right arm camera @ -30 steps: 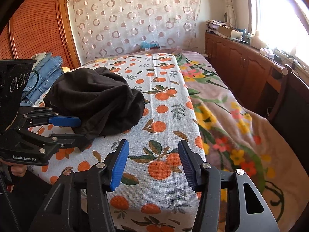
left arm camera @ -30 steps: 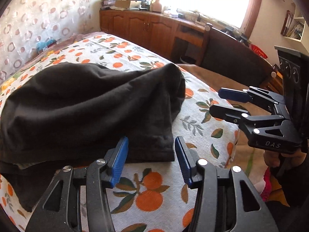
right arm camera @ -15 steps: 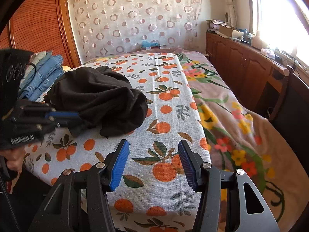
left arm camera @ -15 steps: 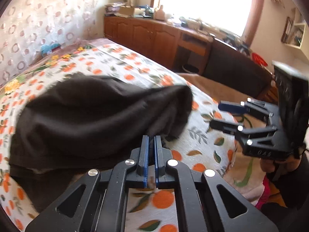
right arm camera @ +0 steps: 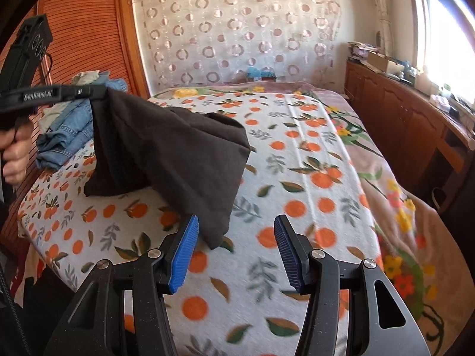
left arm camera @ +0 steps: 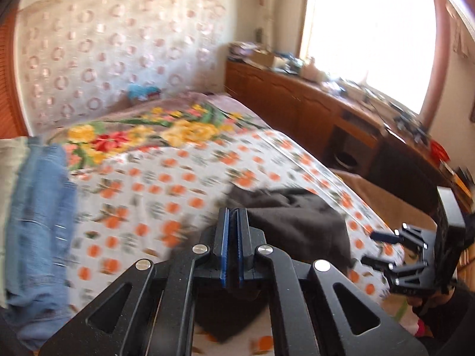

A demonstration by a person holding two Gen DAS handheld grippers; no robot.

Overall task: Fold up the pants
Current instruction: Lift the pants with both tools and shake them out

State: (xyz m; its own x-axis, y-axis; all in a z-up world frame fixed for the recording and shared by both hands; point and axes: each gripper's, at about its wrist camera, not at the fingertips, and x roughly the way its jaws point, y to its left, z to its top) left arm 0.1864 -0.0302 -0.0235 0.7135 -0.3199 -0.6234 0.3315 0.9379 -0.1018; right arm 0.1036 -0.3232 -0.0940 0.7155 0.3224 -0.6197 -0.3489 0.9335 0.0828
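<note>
Since a second ago the left gripper [left arm camera: 231, 246] has clenched its jaws on the black pants [right arm camera: 178, 154] and raised them off the orange-print bedspread [right arm camera: 297, 178]; soft matte cloth drapes tent-like, its lower corner between the right gripper's [right arm camera: 236, 252] released jaws. Folded jeans [right arm camera: 68, 136] lie beyond.

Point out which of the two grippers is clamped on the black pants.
The left gripper: its jaws are shut on the black pants, lifting them off the bed. The right gripper is open and empty.
</note>
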